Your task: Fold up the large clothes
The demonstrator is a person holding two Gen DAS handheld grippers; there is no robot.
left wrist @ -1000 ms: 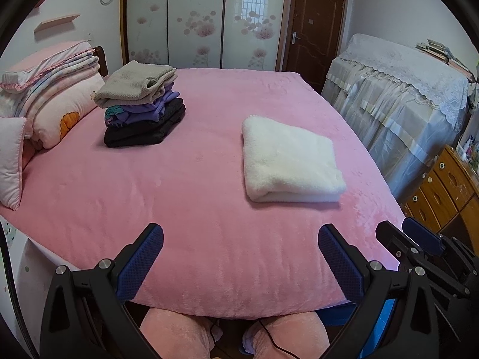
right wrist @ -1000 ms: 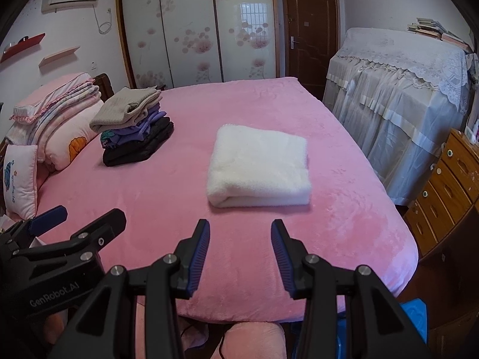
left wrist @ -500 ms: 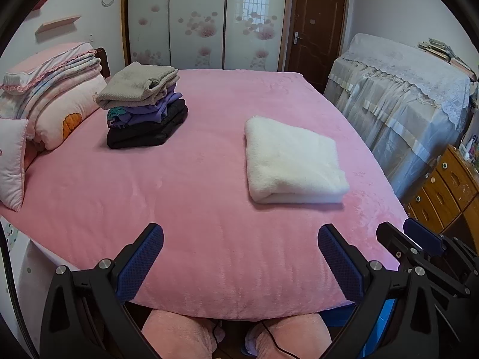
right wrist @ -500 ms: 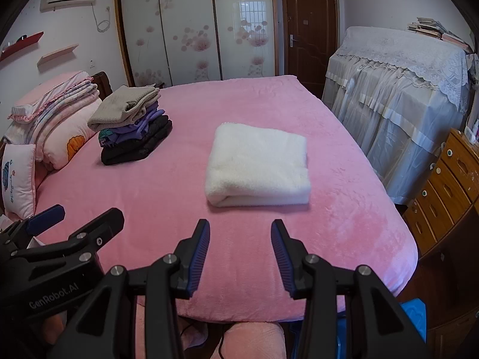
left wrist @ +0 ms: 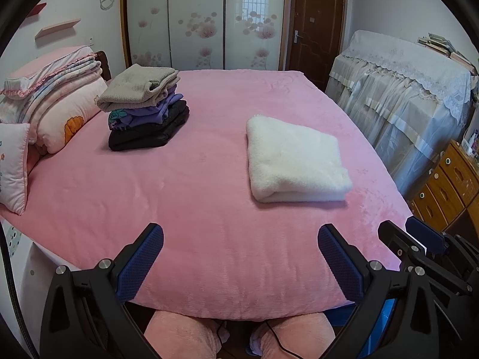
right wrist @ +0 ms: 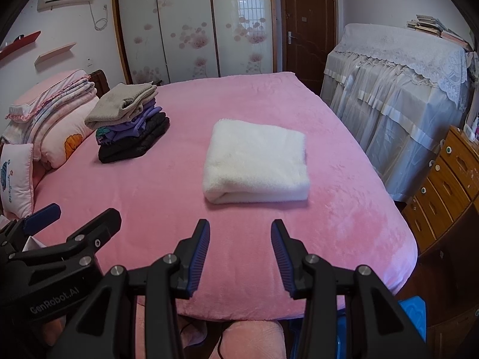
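Your left gripper (left wrist: pixel 239 257) is spread wide with nothing in it, and your right gripper (right wrist: pixel 239 248) is about half open, also holding nothing; both hover over the near edge of the pink bed (left wrist: pixel 194 209). The folded white garment (left wrist: pixel 295 161) lies flat on that bed, nothing between it and you. A stack of folded clothes (left wrist: pixel 143 110) sits further left on the bed, by the pillows (left wrist: pixel 57 110). A lace-covered cabinet (right wrist: pixel 398 89) stands off the bed's right side.

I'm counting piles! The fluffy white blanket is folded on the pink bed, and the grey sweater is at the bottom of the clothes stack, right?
Not quite: the grey sweater is at the top of the clothes stack, as the left wrist view shows. The white blanket is folded on the pink bed.
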